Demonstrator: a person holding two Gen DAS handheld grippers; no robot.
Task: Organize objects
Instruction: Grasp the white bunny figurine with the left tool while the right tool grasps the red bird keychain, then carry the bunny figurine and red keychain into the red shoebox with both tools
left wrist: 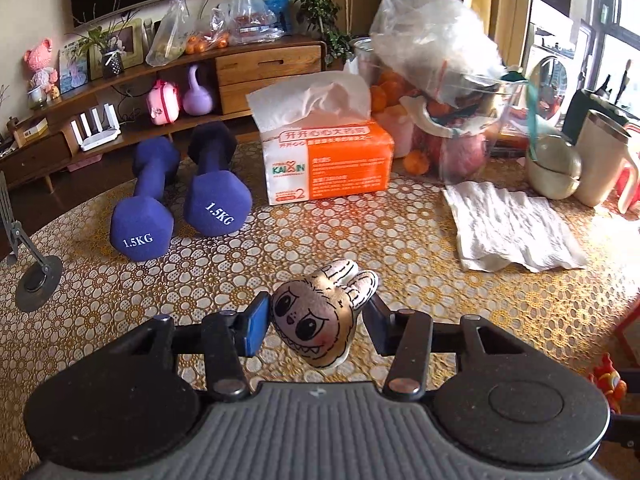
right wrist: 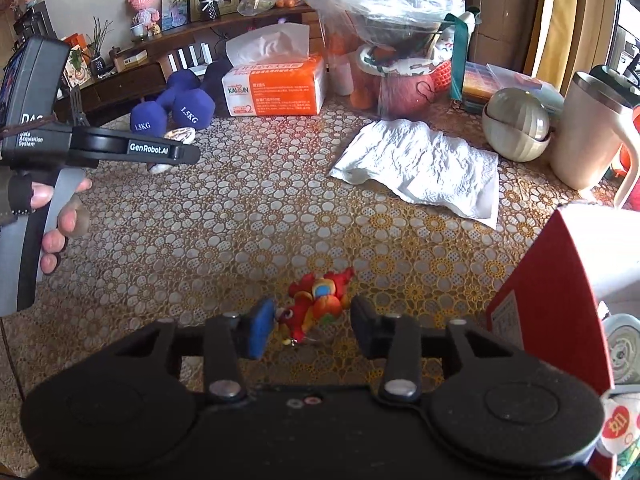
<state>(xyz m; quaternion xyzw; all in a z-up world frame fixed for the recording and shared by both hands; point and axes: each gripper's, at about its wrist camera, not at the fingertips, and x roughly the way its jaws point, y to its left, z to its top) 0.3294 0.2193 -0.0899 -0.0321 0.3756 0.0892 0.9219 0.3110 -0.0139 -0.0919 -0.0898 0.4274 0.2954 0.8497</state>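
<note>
While dumbbells (left wrist: 218, 200) read "1.5KG", left gripper (left wrist: 316, 316) grips toy (left wrist: 316, 312) — aloft.

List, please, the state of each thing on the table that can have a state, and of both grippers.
left gripper: shut on the monster-face toy, held above the table.
right gripper: open around the red toy, which lies on the tablecloth.
tissue pack: opened, one tissue sticking out.
paper towel: spread flat, crumpled.
dumbbells: lying side by side.

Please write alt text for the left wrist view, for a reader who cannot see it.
The left gripper holds a cartoon-face toy above a floral tablecloth. Behind stand two blue dumbbells, a tissue pack and a paper towel.
</note>
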